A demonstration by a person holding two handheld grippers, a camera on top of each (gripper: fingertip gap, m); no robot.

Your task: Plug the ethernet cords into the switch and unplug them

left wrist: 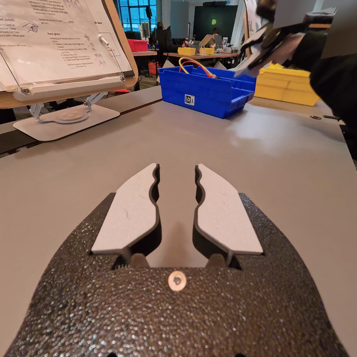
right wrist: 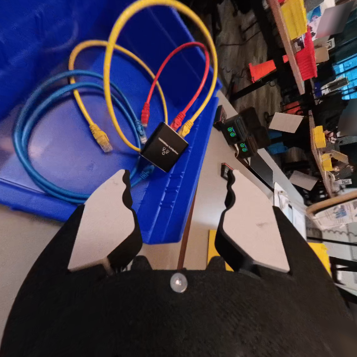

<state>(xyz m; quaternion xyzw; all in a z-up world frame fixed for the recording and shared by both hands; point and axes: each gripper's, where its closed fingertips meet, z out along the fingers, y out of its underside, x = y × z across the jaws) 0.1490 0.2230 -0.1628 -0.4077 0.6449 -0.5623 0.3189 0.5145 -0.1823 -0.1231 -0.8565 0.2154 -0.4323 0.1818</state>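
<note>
- The right claw (right wrist: 178, 173) is being held with its jaws spread apart and nothing between them, probably so the switch (right wrist: 164, 147), seen just past its tips toward 12 o'clock, can be taken.
- The left claw (left wrist: 177, 168) is being kept parted and empty, low over the grey table (left wrist: 193, 139), apparently in reserve.
- The switch is being kept inside the blue bin (right wrist: 170, 202), with a red cord (right wrist: 204, 77) and a yellow cord (right wrist: 210, 48) seemingly plugged in at its 1 o'clock corner.
- A blue cord (right wrist: 38, 173) is lying coiled toward 9 o'clock.

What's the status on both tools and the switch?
Left tool open, idle over table. Right tool open above blue bin. Switch inside, cords attached. Nothing blocking.
</note>
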